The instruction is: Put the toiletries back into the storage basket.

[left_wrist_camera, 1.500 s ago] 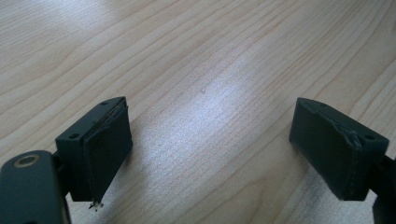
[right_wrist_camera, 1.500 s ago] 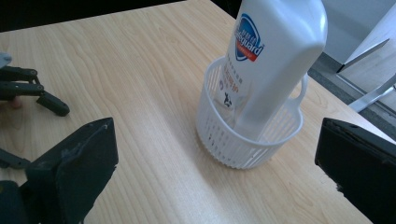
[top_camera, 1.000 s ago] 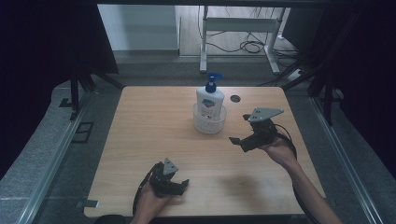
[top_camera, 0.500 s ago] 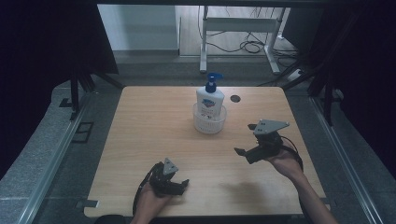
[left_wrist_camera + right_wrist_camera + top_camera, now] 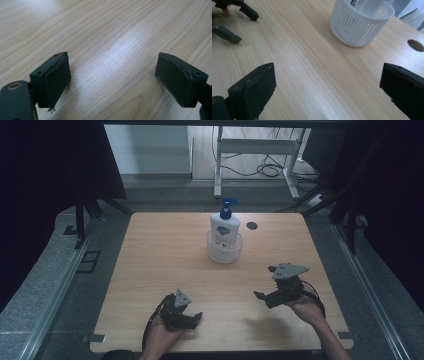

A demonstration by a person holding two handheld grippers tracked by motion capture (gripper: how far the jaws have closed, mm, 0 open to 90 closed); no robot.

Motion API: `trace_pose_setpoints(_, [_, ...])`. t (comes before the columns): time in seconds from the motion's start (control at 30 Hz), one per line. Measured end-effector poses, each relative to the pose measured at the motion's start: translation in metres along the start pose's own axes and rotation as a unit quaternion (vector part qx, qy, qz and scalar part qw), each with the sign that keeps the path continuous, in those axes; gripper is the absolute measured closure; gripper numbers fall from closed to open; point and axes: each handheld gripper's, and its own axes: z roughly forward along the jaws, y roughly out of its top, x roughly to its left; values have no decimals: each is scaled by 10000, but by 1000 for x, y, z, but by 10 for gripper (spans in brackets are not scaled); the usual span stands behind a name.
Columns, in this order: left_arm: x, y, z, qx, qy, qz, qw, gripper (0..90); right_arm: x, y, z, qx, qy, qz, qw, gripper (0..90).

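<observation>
A white pump bottle (image 5: 224, 223) with a blue pump head stands upright inside a white slatted basket (image 5: 224, 251) at the table's far middle. The basket (image 5: 359, 25) also shows in the right gripper view, ahead of my jaws. My right gripper (image 5: 261, 296) is held above the table's right front, open and empty, its jaws (image 5: 327, 90) wide apart. My left gripper (image 5: 195, 318) rests near the front edge, left of centre, open with only bare wood between its jaws (image 5: 112, 80). In the right gripper view the left gripper (image 5: 234, 22) sits at the upper left.
The wooden table (image 5: 165, 255) has a round cable hole (image 5: 251, 225) right of the basket, seen also as the hole (image 5: 416, 45) in the right gripper view. Dark curtains flank the table; a metal frame and cables lie on the floor beyond the far edge.
My right gripper has drawn back from beside the basket toward the table's front right. The left gripper has stayed put.
</observation>
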Motion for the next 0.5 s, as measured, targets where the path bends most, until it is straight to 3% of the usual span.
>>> trace_pose_setpoints(0.5, [0,0,0,-1,1,-9,10000,124,17,-40,11,51,62,245,9997,3])
